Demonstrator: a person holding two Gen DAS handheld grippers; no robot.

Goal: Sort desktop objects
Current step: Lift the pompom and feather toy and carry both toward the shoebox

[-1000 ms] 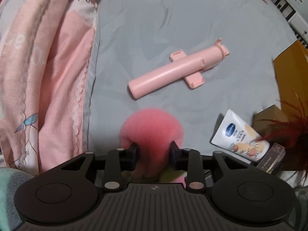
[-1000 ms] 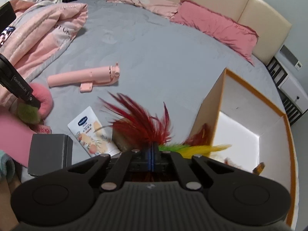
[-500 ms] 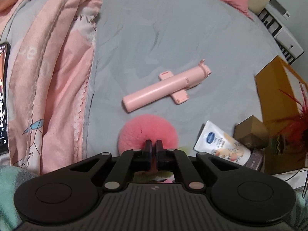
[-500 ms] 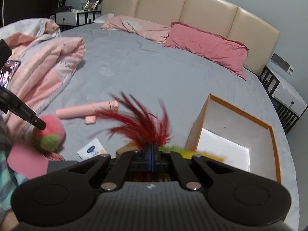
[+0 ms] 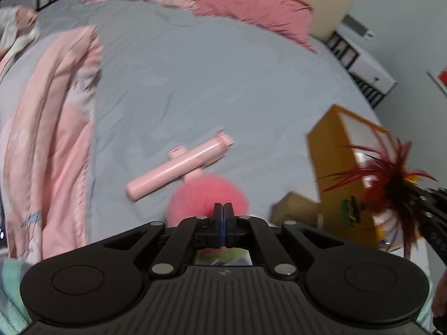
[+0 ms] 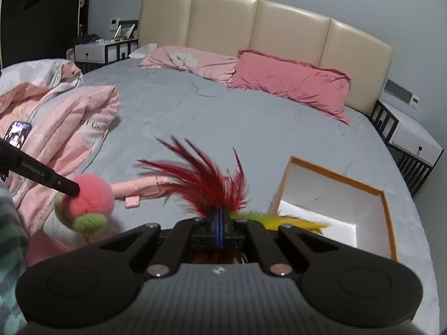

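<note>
Two grippers aloft over the grey bed (image 6: 251, 128), each loaded: my left gripper (image 5: 224, 209) is pinched tight on a pink plush ball (image 6: 89, 195) with green tufts, my right gripper (image 6: 221, 214) clamped on a red feather toy (image 6: 206, 178). Both are mid-carry, I judge, toward the orange-rimmed box (image 6: 332, 195) at right. Next I must bring each over its white interior and let go. A pink selfie stick (image 5: 178, 167) and small brown carton (image 5: 296, 208) lie unsorted on the sheet.
</note>
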